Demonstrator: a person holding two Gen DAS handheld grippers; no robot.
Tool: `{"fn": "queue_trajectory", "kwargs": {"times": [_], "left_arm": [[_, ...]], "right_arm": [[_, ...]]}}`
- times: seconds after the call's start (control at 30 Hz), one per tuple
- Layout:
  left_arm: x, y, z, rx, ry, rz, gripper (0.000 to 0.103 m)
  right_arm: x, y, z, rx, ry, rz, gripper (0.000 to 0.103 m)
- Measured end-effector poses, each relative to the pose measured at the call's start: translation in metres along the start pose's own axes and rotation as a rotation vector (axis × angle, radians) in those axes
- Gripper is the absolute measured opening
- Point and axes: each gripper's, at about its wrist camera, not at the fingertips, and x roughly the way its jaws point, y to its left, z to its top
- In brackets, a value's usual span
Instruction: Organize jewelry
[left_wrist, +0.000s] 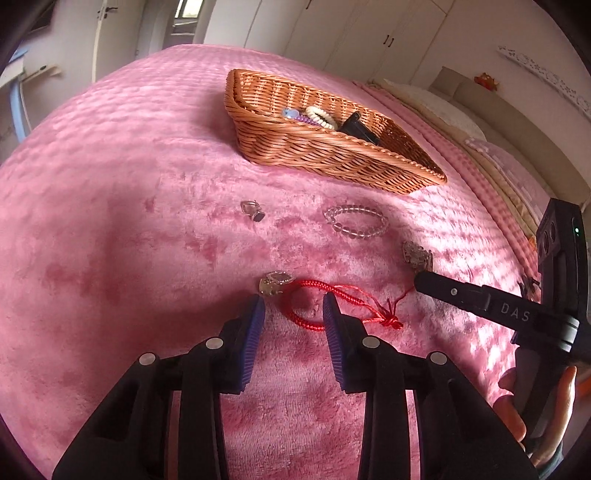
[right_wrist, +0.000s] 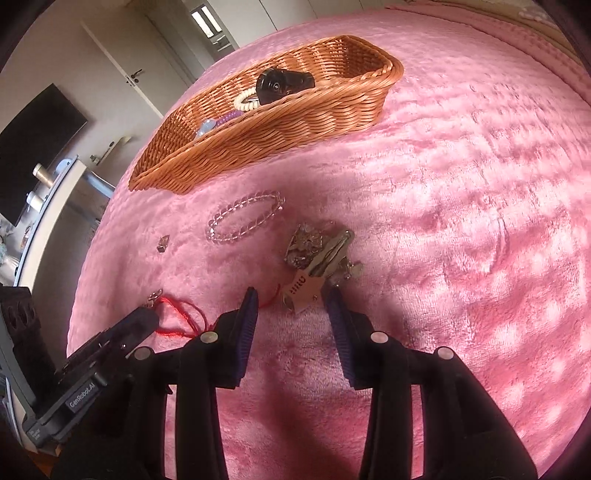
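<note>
A wicker basket (left_wrist: 325, 147) stands on the pink bed; it also shows in the right wrist view (right_wrist: 280, 122) and holds bead bracelets and a black object. My left gripper (left_wrist: 293, 306) is open, low over a red cord bracelet (left_wrist: 332, 306) with a clear charm (left_wrist: 275, 283). My right gripper (right_wrist: 291, 295) is open, its tips straddling the tag of a silver brooch-like cluster (right_wrist: 317, 251). A clear bead bracelet (left_wrist: 356, 221) lies in front of the basket, also in the right wrist view (right_wrist: 245, 218). A small ring (left_wrist: 253, 210) lies to its left.
The pink plush blanket (left_wrist: 110, 240) covers the bed. Pillows (left_wrist: 461, 122) lie at the right edge. A desk with a monitor (right_wrist: 33, 147) stands beyond the bed's left side in the right wrist view.
</note>
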Motion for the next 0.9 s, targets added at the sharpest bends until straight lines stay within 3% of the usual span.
{"fn": "queue_trajectory", "kwargs": {"times": [0.13, 0.23, 0.27, 0.4, 0.53, 0.77, 0.9], "left_arm": [[0.0, 0.0, -0.001, 0.006, -0.001, -0.004, 0.031], [0.001, -0.001, -0.001, 0.01, 0.0, 0.005, 0.031], [0.002, -0.002, -0.001, 0.013, 0.001, 0.017, 0.029], [0.004, -0.011, -0.003, 0.054, 0.005, 0.095, 0.02], [0.002, -0.02, -0.007, 0.104, 0.015, 0.153, 0.003], [-0.018, -0.019, -0.026, 0.156, 0.052, 0.1, 0.003], [-0.024, -0.024, -0.037, 0.217, 0.067, 0.079, 0.003]], "right_arm": [[0.003, 0.002, 0.0, -0.01, -0.018, -0.025, 0.038], [0.001, -0.001, -0.001, -0.027, -0.029, -0.053, 0.021], [0.0, -0.004, -0.001, -0.028, -0.023, -0.038, 0.021], [-0.012, -0.009, -0.005, -0.077, -0.02, -0.026, 0.021], [-0.024, -0.014, -0.013, -0.165, 0.017, -0.009, 0.021], [-0.044, -0.022, -0.034, -0.354, 0.059, -0.054, 0.021], [-0.053, -0.026, -0.036, -0.372, 0.048, -0.074, 0.021]]}}
